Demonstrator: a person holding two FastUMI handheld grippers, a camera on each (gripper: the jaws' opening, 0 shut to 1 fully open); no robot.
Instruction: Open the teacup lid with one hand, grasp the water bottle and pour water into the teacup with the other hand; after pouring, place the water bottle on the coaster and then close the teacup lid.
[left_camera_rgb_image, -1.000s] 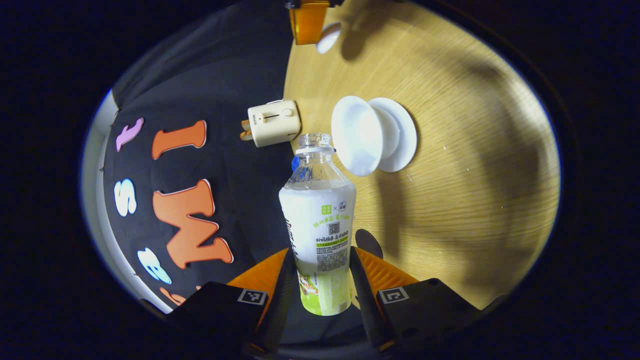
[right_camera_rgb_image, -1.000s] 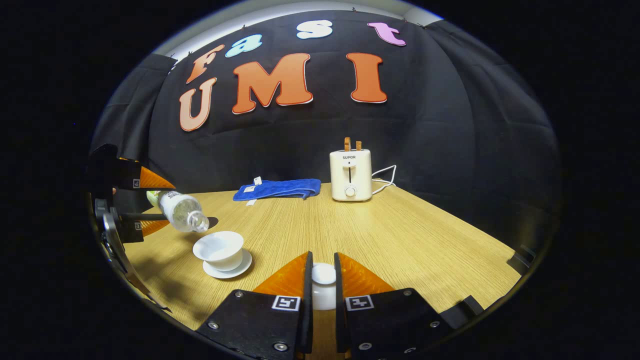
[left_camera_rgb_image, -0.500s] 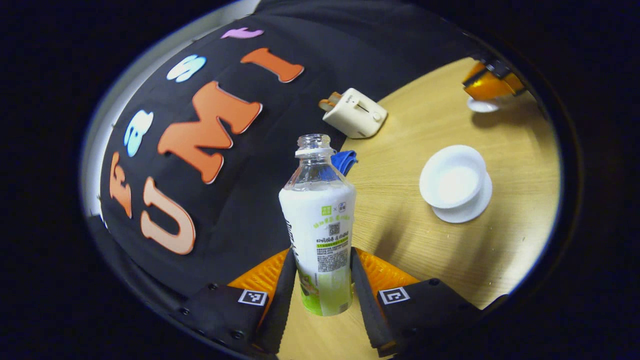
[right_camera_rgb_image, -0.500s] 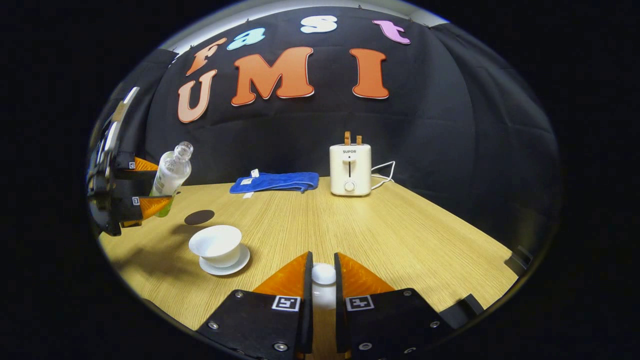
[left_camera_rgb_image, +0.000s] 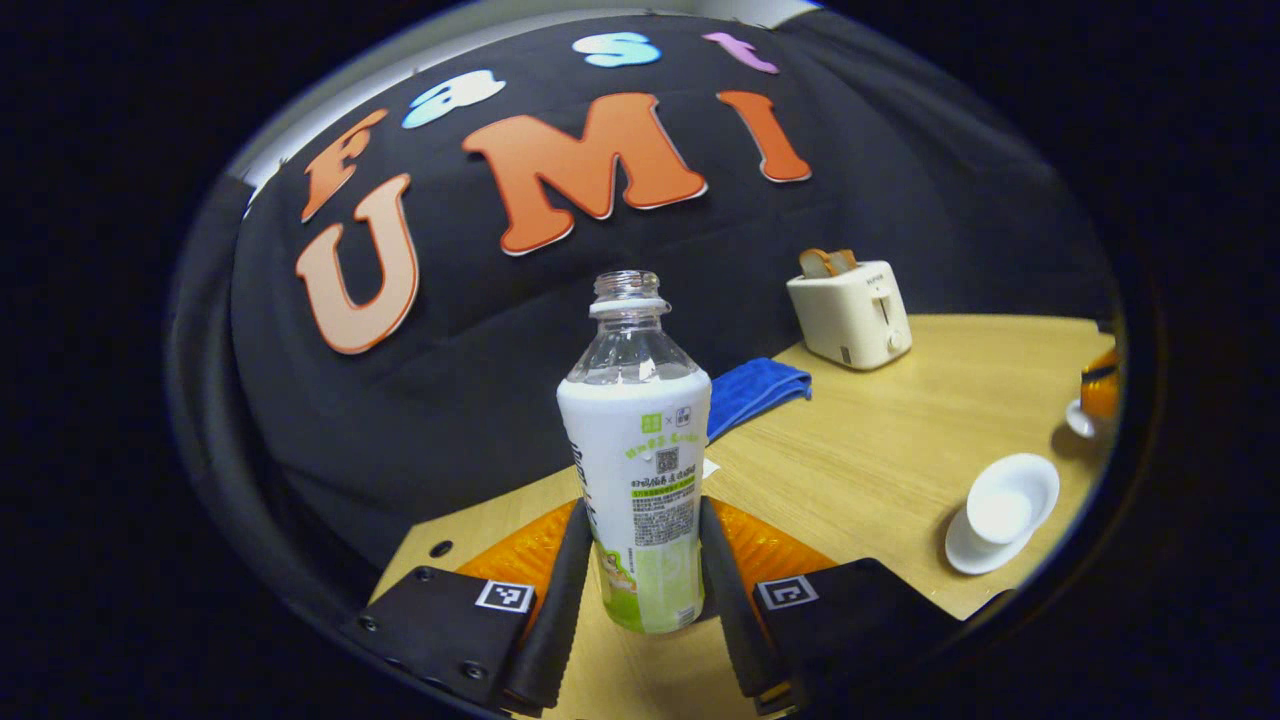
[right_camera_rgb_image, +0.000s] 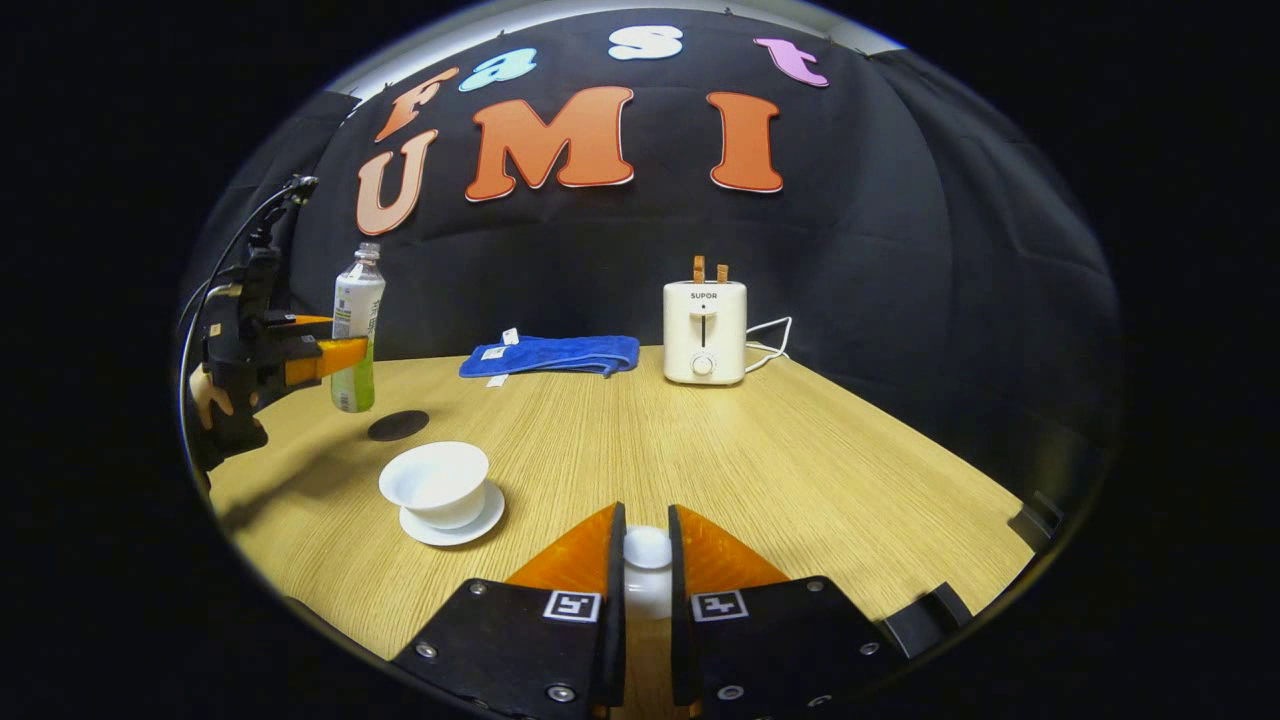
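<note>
Gripping the water bottle (left_camera_rgb_image: 640, 470) upright, your left gripper (left_camera_rgb_image: 640, 600) is pinching its lower label with both jaws, above the tabletop (left_camera_rgb_image: 880, 440). At far right the open teacup (left_camera_rgb_image: 1010, 495) is sitting on its saucer (left_camera_rgb_image: 965, 555), with the toaster (left_camera_rgb_image: 850, 315) and blue cloth (left_camera_rgb_image: 755, 390) farther back.

In the right gripper view, your right gripper (right_camera_rgb_image: 645, 590) is pinching the teacup lid (right_camera_rgb_image: 647, 560) between its jaws near the front edge. At left, the bottle is hanging just above the dark coaster (right_camera_rgb_image: 398, 426), beyond the teacup.
</note>
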